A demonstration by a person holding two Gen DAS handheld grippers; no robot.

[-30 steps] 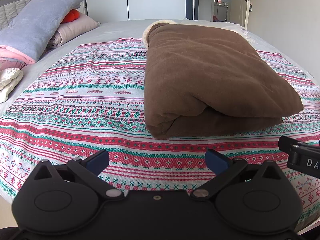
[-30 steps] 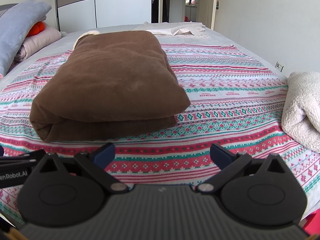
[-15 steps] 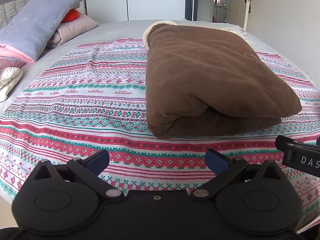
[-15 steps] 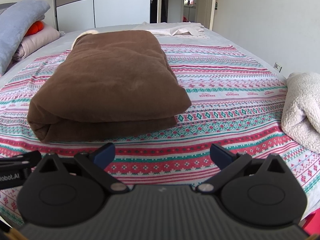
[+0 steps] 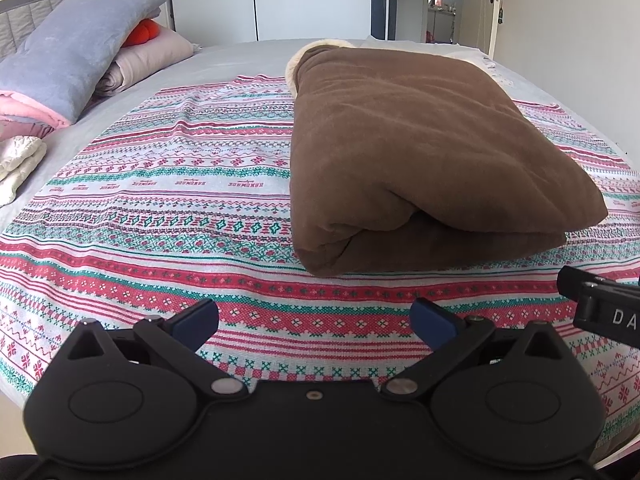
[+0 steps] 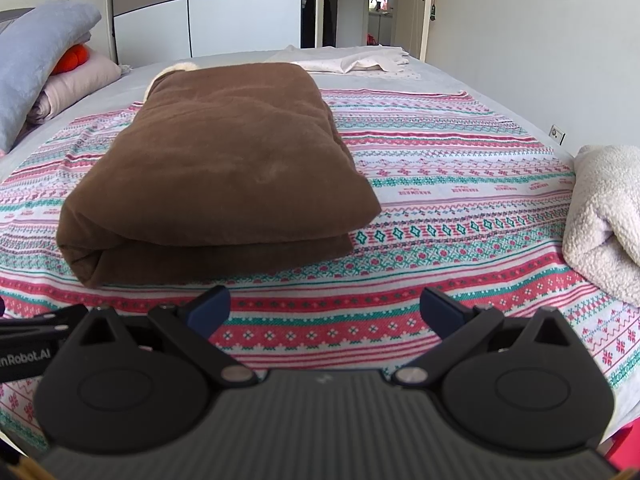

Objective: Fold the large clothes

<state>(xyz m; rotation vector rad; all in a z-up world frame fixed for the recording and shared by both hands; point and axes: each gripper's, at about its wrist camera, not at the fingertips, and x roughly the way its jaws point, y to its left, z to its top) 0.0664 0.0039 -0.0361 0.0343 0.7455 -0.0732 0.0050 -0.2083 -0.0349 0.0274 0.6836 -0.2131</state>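
Both hand-held grippers (image 5: 314,320) (image 6: 324,310) stay agape, unmoved; folded brown garment (image 5: 420,160) unchanged

A bedroom in a home, seen from the foot of a made-up bed.

A patterned bedspread (image 5: 160,208) covers the bed (image 6: 448,80), with pillows (image 5: 152,56) and a grey blanket (image 5: 76,56) stacked by the headboard (image 5: 24,20). A sliding-door wardrobe (image 6: 240,8) lines the far wall, and a door (image 6: 420,4) stands open to another room.
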